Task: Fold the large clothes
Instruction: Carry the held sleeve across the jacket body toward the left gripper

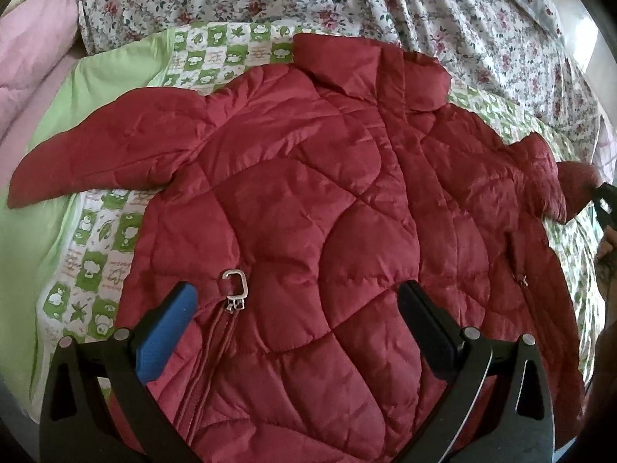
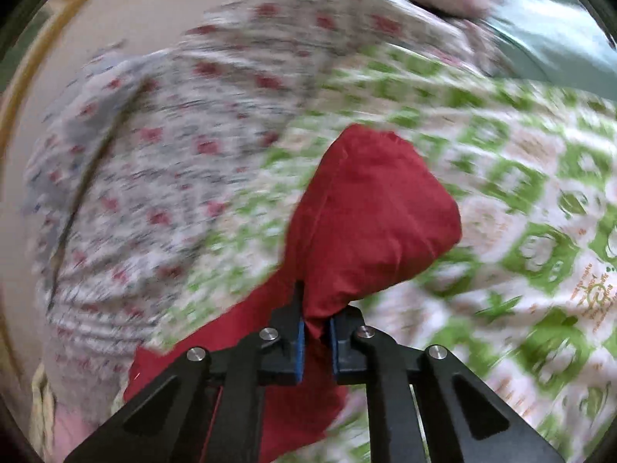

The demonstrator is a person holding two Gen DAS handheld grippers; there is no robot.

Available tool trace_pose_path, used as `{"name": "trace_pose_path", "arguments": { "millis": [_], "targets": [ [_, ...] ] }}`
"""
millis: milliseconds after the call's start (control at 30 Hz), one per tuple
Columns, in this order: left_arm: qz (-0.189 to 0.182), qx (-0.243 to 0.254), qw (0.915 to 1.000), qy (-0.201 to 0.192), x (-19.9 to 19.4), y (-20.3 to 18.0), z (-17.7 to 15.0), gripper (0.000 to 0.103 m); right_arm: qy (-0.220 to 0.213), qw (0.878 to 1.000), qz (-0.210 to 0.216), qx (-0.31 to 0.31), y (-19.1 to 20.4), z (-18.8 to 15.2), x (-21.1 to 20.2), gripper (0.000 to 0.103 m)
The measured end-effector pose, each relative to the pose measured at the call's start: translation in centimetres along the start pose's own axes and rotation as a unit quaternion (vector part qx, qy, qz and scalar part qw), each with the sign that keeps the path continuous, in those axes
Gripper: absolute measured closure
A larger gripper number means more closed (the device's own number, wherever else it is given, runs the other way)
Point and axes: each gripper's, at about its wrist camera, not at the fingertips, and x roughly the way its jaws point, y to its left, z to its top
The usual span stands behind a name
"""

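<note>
A dark red quilted jacket [image 1: 308,200] lies spread front-up on a green-and-white patterned sheet [image 1: 96,262], collar at the far side, one sleeve [image 1: 96,154] stretched out to the left. My left gripper [image 1: 297,308] hovers open over the jacket's lower front, beside a metal zipper pull [image 1: 235,285]. At the right edge of the left wrist view, the other sleeve's end [image 1: 574,185] is lifted by the right gripper [image 1: 605,200]. In the right wrist view my right gripper [image 2: 316,324] is shut on that red sleeve cuff [image 2: 378,223], which bulges above the pads.
A floral bedspread [image 1: 385,7] covers the far side of the bed, with a pink blanket [image 1: 31,58] at far left. A hand [image 1: 605,247] shows at the right edge. The right wrist view is motion-blurred; floral fabric [image 2: 154,135] and the patterned sheet [image 2: 520,212] lie beyond.
</note>
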Motion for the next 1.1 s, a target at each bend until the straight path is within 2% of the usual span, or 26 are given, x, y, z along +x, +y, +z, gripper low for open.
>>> {"name": "trace_pose_path", "arguments": {
  "millis": [67,233,400,433,600,767,867,933,1033,1100],
  "targets": [
    [-0.001,-0.005,1.0,-0.002,-0.1,0.4,0.1,0.0,0.005,0.999,0.022,-0.036,3.0,-0.6,-0.9,0.095],
    [0.001,-0.014,0.9999,-0.001,-0.2,1.3,0.1,0.0,0.042,0.987,0.094,-0.12,11.8,-4.1,-2.5,0.095],
    [-0.018,-0.03,0.9994,0.0,-0.6,2.8,0.1,0.0,0.099,0.965,0.149,-0.19,19.3,-9.6,-2.3,0.095],
    [-0.023,-0.035,0.9991,0.002,-0.7,3.2,0.1,0.0,0.12,0.957,0.162,-0.207,21.4,-11.4,-1.9,0.095],
    [-0.056,-0.061,0.9965,0.009,-0.9,5.0,0.9,0.0,0.178,0.922,0.165,-0.301,28.3,-19.5,0.3,0.095],
    [-0.109,-0.085,0.9904,0.008,-1.2,6.7,2.7,0.0,0.22,0.891,0.146,-0.369,31.1,-27.4,2.7,0.095],
    [-0.14,-0.107,0.9841,0.02,-0.2,7.9,4.2,0.0,0.235,0.876,0.142,-0.396,31.9,-31.3,3.6,0.095],
    [-0.158,-0.129,0.9785,0.031,0.6,8.6,5.0,0.0,0.237,0.862,0.138,-0.427,32.3,-33.8,3.8,0.095],
    [-0.217,-0.167,0.9594,0.067,3.5,9.2,6.8,0.0,0.223,0.843,0.13,-0.472,32.9,-36.5,3.4,0.094],
    [-0.246,-0.18,0.9486,0.086,5.3,9.3,7.6,0.0,0.211,0.834,0.126,-0.494,32.9,-37.5,2.9,0.09]
  ]
}}
